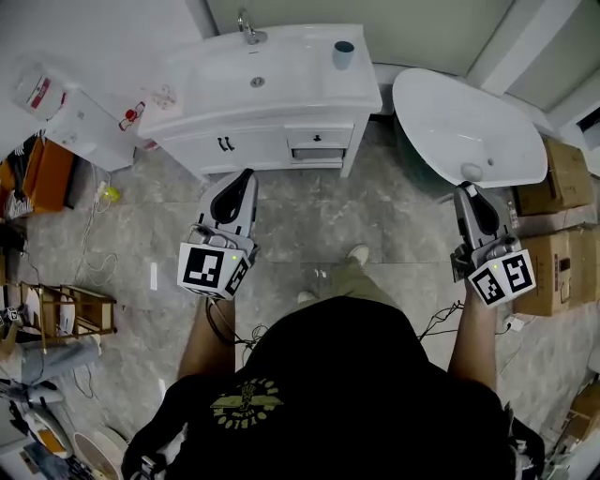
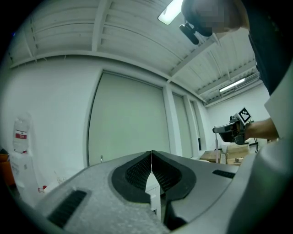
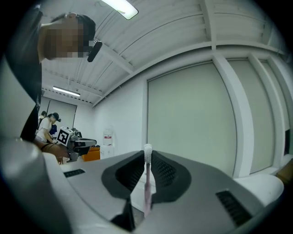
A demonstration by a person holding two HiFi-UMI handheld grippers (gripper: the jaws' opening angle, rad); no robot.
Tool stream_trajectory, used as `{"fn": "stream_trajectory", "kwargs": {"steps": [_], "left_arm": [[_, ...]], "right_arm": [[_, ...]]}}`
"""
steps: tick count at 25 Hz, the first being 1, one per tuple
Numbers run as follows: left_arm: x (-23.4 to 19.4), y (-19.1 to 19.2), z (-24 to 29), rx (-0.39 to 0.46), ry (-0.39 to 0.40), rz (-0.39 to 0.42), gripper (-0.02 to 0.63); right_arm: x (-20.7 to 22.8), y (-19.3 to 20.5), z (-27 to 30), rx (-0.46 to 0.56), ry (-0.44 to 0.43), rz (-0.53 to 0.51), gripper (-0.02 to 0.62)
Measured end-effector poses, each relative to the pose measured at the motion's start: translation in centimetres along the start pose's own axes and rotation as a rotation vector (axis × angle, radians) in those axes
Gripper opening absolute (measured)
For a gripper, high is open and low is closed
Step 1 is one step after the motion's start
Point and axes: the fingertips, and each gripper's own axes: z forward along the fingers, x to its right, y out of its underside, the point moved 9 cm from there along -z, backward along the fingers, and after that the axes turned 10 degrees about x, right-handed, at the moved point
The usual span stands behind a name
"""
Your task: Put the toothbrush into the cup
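Observation:
A blue-grey cup (image 1: 343, 54) stands on the right rear corner of the white vanity top (image 1: 309, 89), next to the sink basin. My right gripper (image 1: 466, 189) is held level out to the right of the vanity. It is shut on a toothbrush (image 3: 147, 192) with a pink handle and a white head, which stands upright between the jaws of the right gripper (image 3: 147, 157). My left gripper (image 1: 247, 175) hovers in front of the vanity's drawers. In its own view the left gripper (image 2: 151, 154) has its jaws pressed together with nothing between them.
A faucet (image 1: 248, 28) rises at the back of the sink. A large white tub (image 1: 469, 127) lies right of the vanity, with cardboard boxes (image 1: 562, 234) beyond it. A white appliance (image 1: 66, 108), a wooden rack (image 1: 66, 314) and clutter line the left. The floor is grey tile.

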Motion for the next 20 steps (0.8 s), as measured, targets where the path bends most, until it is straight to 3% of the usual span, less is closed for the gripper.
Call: {"fn": "stream_trajectory", "kwargs": {"steps": [3, 8, 20], "left_arm": [[-1.3, 0.7, 2.3, -0.009, -0.042, -0.002, 0.011], [-2.5, 1.4, 6.9, -0.018, -0.007, 0.037, 0.011], [-5.3, 3.2, 20.6, -0.034, -0.070, 0.021, 0.011]], "right_arm": [[2.1, 0.4, 1.7, 0.013, 0.021, 0.001, 0.046], [5.5, 1.4, 5.2, 0.044, 0.029, 0.006, 0.046], [14.9, 4.0, 15.0, 0.006, -0.063, 0.086, 0.045]]}}
